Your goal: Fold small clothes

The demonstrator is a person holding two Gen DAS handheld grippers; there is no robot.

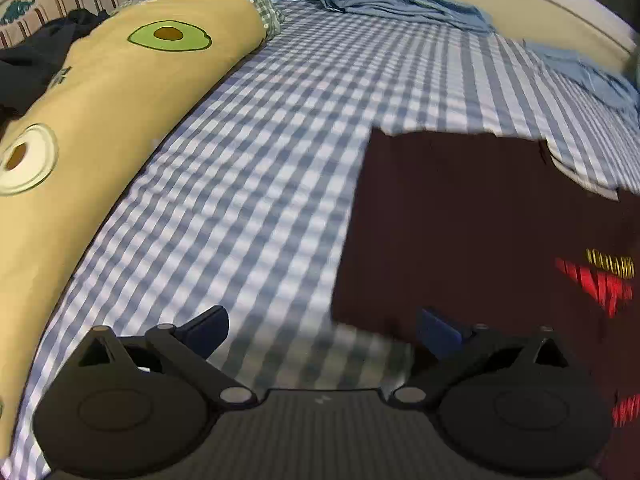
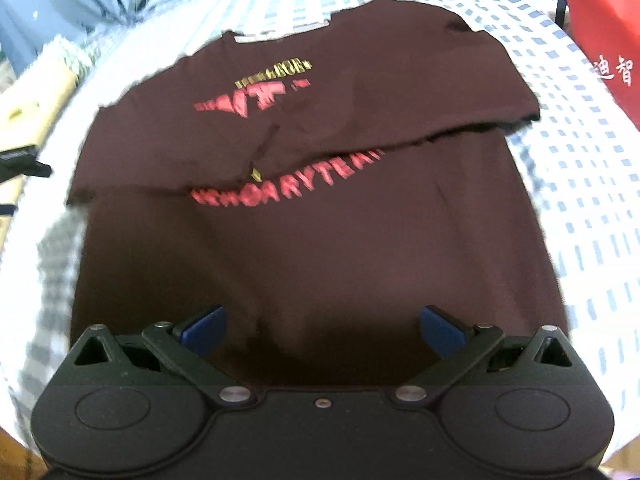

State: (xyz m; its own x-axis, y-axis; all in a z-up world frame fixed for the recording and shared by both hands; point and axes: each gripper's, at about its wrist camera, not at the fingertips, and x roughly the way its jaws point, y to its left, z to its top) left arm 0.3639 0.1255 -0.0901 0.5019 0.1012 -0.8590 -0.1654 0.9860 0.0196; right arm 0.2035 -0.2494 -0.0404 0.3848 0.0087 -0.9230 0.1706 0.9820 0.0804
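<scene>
Checked bedsheet | avocado pillow alongside | T-shirt flat | left claw, right claw spread wide, empty

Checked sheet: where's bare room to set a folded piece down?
Bare checked sheet between the avocado-print pillow and the dark t-shirt, up to the blue cloth. Crowded: right side, where the t-shirt spreads and a red bag borders it.
</scene>
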